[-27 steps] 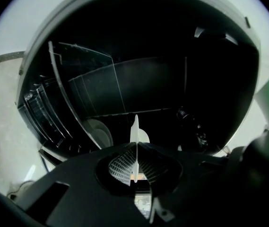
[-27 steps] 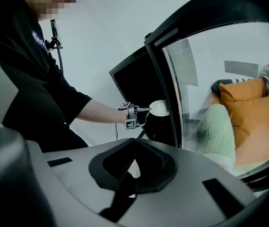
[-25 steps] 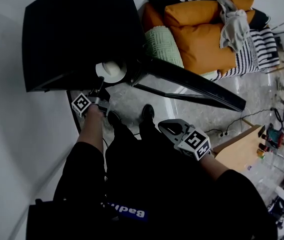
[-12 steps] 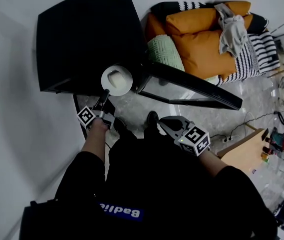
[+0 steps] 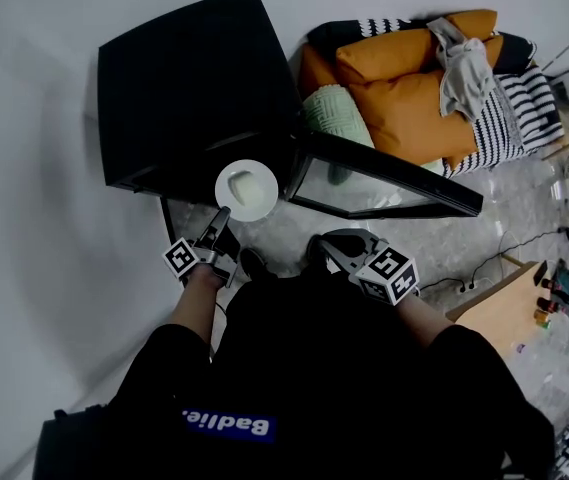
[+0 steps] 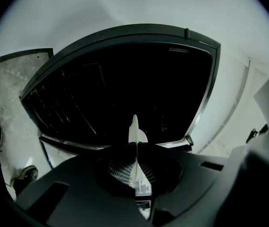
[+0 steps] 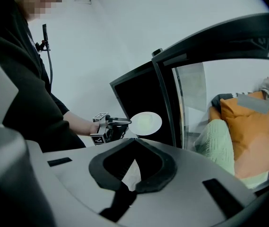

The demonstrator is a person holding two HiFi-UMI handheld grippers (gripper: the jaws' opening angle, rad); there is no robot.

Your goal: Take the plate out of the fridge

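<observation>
A round white plate (image 5: 247,190) is held out in front of the black fridge (image 5: 196,78), clear of its dark opening. My left gripper (image 5: 225,215) is shut on the plate's near rim. In the left gripper view the plate (image 6: 134,129) shows edge-on between the closed jaws (image 6: 135,144), with the fridge's dark inside (image 6: 125,84) behind it. The right gripper view shows the plate (image 7: 146,123) level in the left gripper (image 7: 125,122). My right gripper (image 5: 322,243) hangs near the open glass door (image 5: 389,173); its tips meet (image 7: 135,140) with nothing between them.
The fridge door swings out to the right over a marble floor (image 5: 444,233). An orange cushion (image 5: 409,98) and a green one (image 5: 332,113) lie on a striped seat behind it. A white wall (image 5: 34,168) is on the left. My shoes (image 5: 254,263) stand just before the fridge.
The left gripper has drawn the plate out of the fridge's mouth toward me and raised it. The right gripper has shifted only slightly.
</observation>
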